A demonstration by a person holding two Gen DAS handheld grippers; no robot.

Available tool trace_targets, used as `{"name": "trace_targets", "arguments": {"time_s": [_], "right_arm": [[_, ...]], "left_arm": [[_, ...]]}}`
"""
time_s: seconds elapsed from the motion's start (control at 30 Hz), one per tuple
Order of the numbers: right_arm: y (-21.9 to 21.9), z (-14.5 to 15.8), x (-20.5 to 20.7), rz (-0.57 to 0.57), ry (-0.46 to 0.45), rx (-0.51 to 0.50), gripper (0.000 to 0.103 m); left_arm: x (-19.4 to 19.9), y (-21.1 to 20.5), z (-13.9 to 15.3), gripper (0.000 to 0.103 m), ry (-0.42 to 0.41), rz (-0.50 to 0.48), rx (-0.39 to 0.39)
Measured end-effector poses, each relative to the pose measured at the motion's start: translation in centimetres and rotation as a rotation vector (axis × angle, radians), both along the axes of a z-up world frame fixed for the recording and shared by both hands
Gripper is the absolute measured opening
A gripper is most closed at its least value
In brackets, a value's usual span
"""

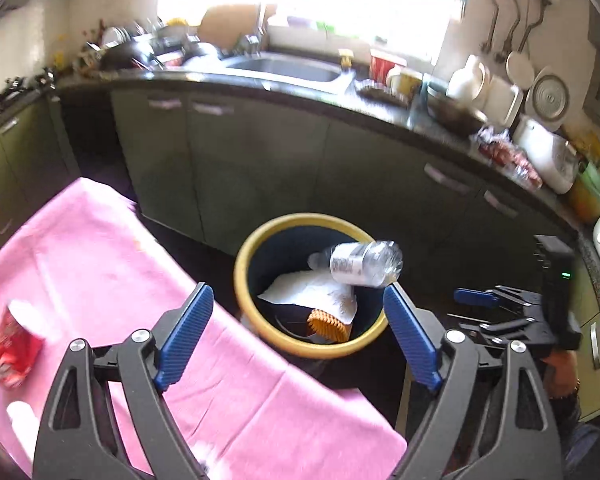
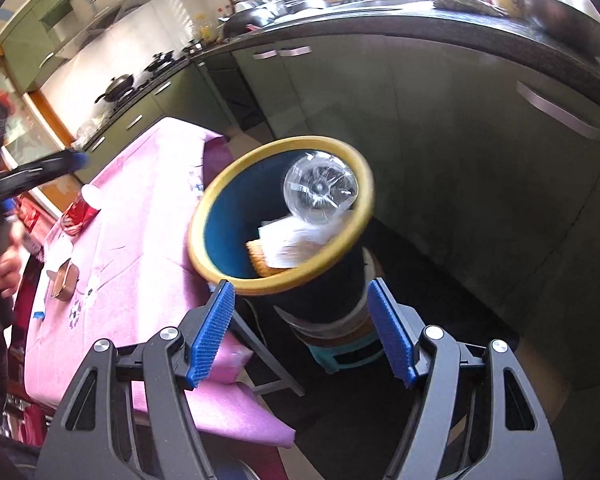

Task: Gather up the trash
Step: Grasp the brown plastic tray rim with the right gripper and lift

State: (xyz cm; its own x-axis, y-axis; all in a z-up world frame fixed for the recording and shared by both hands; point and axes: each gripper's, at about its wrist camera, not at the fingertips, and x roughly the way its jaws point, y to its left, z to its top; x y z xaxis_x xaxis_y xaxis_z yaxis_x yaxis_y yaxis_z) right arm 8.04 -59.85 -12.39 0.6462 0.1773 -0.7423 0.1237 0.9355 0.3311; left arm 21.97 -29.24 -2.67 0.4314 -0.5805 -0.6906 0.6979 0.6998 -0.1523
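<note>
Table (image 1: 100,248), pink cloth, stands beside bin (image 1: 244,292); prob. so trash goes straight over the edge. More trash on cloth: red wrapper (image 1: 12,352) near L end, small brown tin (image 2: 64,286), white scraps.

Bin: yellow rim, dark inside, sits raised on a stool (image 2: 339,354), mouth near table height. Contents: white paper (image 1: 311,292), orange ribbed item (image 1: 327,322) at bottom, clear bottle (image 1: 363,264) lying across mouth, base toward R cam; in mid-fall or resting on rim, can't tell.

L gripper (image 1: 300,336): fingers spread wide, empty, aimed at bin. R gripper (image 2: 301,336): also spread, empty, just short of rim; reads as release pose.
</note>
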Motion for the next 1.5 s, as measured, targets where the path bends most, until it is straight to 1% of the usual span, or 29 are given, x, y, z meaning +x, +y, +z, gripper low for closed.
{"name": "trace_targets", "arguments": {"time_s": [0.03, 0.13, 0.23, 0.37, 0.47, 0.5, 0.53, 0.57, 0.67, 0.7, 0.77, 0.87, 1.07, 1.17, 1.23, 1.3, 1.37, 1.43, 1.5], "right_arm": [[0.6, 0.2, 0.2, 0.015, -0.003, -0.001, 0.069], [2.8, 0.8, 1.2, 0.079, -0.012, -0.005, 0.069], [6.4, 1.5, 2.5, 0.183, -0.027, -0.005, 0.069], [13.5, 2.5, 4.7, 0.372, -0.052, -0.001, 0.070], [19.7, 2.9, 6.5, 0.521, -0.060, -0.007, 0.070], [21.9, 3.1, 7.0, 0.575, -0.067, -0.015, 0.070], [23.9, 3.3, 7.4, 0.618, -0.072, -0.026, 0.074], [26.1, 3.4, 8.0, 0.665, -0.072, -0.041, 0.081], [31.1, 3.1, 9.0, 0.713, -0.044, -0.050, 0.085], [32.5, 2.8, 9.3, 0.722, -0.035, -0.047, 0.086], [34.8, 2.3, 9.6, 0.705, -0.032, -0.046, 0.088], [37.0, 1.3, 10.1, 0.668, -0.021, -0.053, 0.091], [39.8, -0.9, 10.7, 0.597, 0.003, -0.117, 0.091], [40.8, -1.4, 11.1, 0.575, 0.006, -0.139, 0.091], [41.3, -1.4, 11.2, 0.557, -0.008, -0.172, 0.091], [41.6, -1.5, 11.4, 0.540, -0.010, -0.197, 0.086], [41.7, -1.8, 11.7, 0.533, 0.003, -0.198, 0.071], [41.4, -1.6, 11.7, 0.521, -0.006, -0.204, 0.069], [41.0, -1.6, 11.8, 0.524, 0.000, -0.184, 0.068]], "left_arm": [[-1.1, 2.0, 0.8, 0.087, -0.019, 0.021, -0.024], [-4.0, 7.4, 2.5, 0.088, -0.064, 0.085, -0.068], [-6.8, 12.9, 4.0, 0.090, -0.124, 0.201, -0.093], [-10.3, 20.4, 5.3, 0.093, -0.210, 0.404, -0.081], [-12.5, 25.8, 5.6, 0.094, -0.231, 0.545, -0.091], [-13.2, 27.2, 5.6, 0.094, -0.235, 0.581, -0.102], [-13.7, 28.5, 5.5, 0.094, -0.235, 0.609, -0.114], [-14.1, 29.6, 5.4, 0.094, -0.232, 0.632, -0.121], [-15.3, 32.1, 4.9, 0.095, -0.237, 0.687, -0.131], [-15.5, 32.5, 4.6, 0.095, -0.237, 0.692, -0.131], [-15.9, 33.3, 4.2, 0.095, -0.229, 0.692, -0.141], [-16.1, 33.9, 3.4, 0.095, -0.210, 0.686, -0.157], [-15.8, 34.6, 2.0, 0.095, -0.176, 0.657, -0.159], [-15.8, 35.1, 1.5, 0.095, -0.167, 0.660, -0.166], [-15.8, 35.6, 1.3, 0.095, -0.158, 0.664, -0.180], [-15.9, 36.0, 1.1, 0.095, -0.154, 0.666, -0.188], [-16.0, 36.2, 1.0, 0.095, -0.152, 0.669, -0.190], [-16.0, 36.5, 0.7, 0.095, -0.147, 0.672, -0.193], [-16.0, 36.6, 0.7, 0.095, -0.142, 0.674, -0.194]]}}
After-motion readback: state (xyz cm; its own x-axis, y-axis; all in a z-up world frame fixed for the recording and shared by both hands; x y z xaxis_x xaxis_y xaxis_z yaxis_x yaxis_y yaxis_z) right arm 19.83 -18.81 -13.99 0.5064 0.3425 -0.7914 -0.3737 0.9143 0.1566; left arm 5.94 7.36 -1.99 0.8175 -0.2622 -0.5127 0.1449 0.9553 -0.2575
